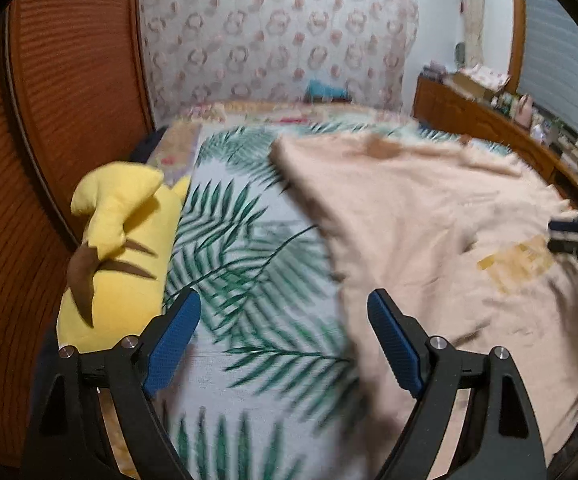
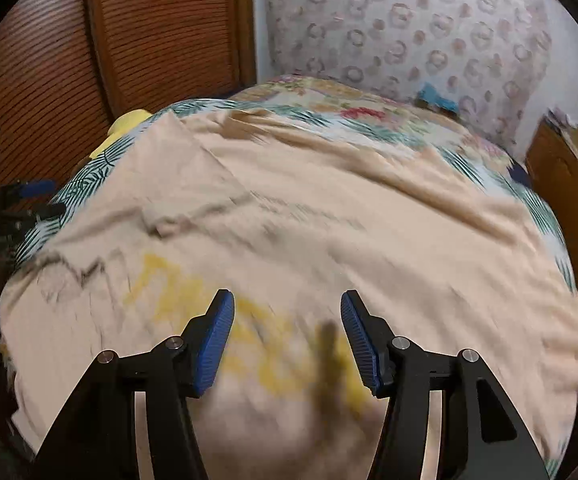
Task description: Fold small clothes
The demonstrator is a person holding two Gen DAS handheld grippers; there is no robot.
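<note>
Peach shirt (image 2: 289, 208) spread flat on bed, wrinkled, yellow print, blurred.

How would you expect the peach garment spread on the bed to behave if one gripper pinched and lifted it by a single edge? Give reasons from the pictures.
The peach garment probably droops: it lies wrinkled over the bedspread. It seems light, since the cloth looks thin. Lifted at one edge, it would likely bunch, so the open left gripper and right gripper may both be needed.
</note>
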